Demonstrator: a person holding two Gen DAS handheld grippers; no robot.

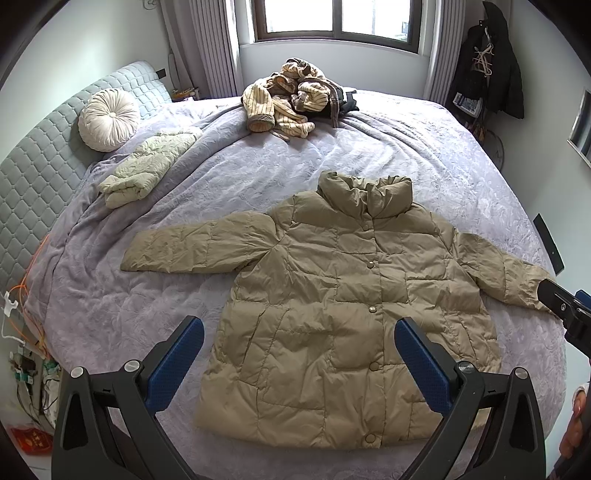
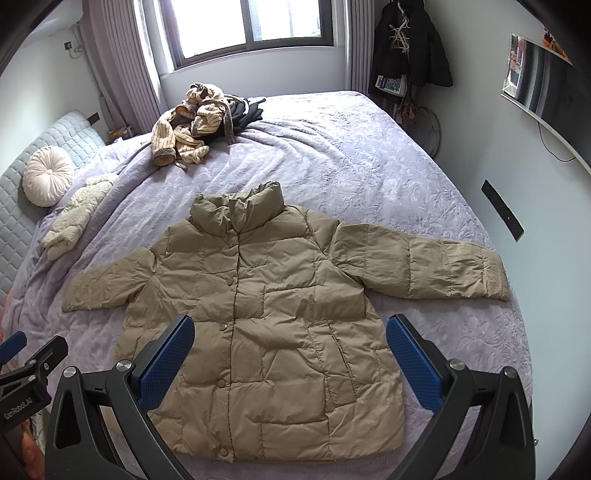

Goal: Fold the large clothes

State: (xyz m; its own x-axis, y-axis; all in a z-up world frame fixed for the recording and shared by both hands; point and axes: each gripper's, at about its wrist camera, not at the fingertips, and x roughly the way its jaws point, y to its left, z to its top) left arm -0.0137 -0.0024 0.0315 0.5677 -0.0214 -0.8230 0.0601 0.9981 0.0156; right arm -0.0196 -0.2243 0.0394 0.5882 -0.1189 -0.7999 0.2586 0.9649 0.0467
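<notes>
Your left gripper: fingers spread wide, nothing between the blue pads, held above the lower front of the jacket. Your right gripper: likewise spread wide and holding nothing, above the jacket's hem half.

Jacket: tan, padded, buttoned shut, laid flat and face up on the bed, collar toward the window, both sleeves stretched outward. Its hem lies near the bed's near edge. One cuff reaches close to the bed's side edge; your right gripper's body shows just beside that cuff in the left view.

Bare purple cover lies on all sides of the jacket, widest between the collar and the striped clothes heap at the far edge.

Pale folded garment: well apart from the jacket, near the round cushion and quilted headboard.

Dark coats: hanging in the corner.
</notes>
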